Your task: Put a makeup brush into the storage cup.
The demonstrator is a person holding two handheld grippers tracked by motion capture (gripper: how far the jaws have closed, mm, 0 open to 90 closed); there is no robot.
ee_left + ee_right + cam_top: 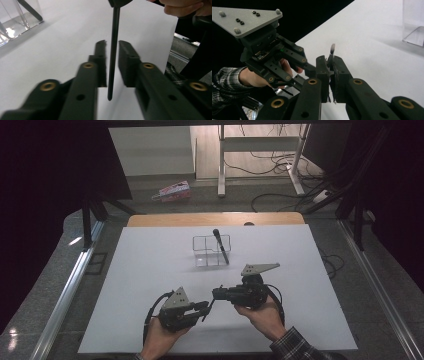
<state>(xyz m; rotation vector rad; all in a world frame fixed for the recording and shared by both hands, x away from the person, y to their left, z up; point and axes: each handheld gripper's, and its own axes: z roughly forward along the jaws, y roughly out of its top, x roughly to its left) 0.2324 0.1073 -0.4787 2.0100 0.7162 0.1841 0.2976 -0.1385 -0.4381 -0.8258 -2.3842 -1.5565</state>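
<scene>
My right gripper point(216, 293) is shut on the upper end of a thin black stick point(209, 307), which hangs down and to the left over the white table point(150, 270). In the right gripper view its pale tip point(332, 47) pokes out above the closed jaws point(331, 58). My left gripper point(205, 308) sits just left of it. In the left gripper view the stick point(113, 37) runs between the parted jaws of my left gripper point(112, 44), with a gap on its left side. A clear acrylic organizer point(200, 240) stands mid-table with a black pen point(220, 245) leaning in it.
The organizer point(17, 20) lies beyond both grippers. The table's wooden far edge point(215, 218) borders the white board. On the floor behind lie a pink and white package point(172, 191), desk legs and cables. Metal rails point(65, 295) run along both sides.
</scene>
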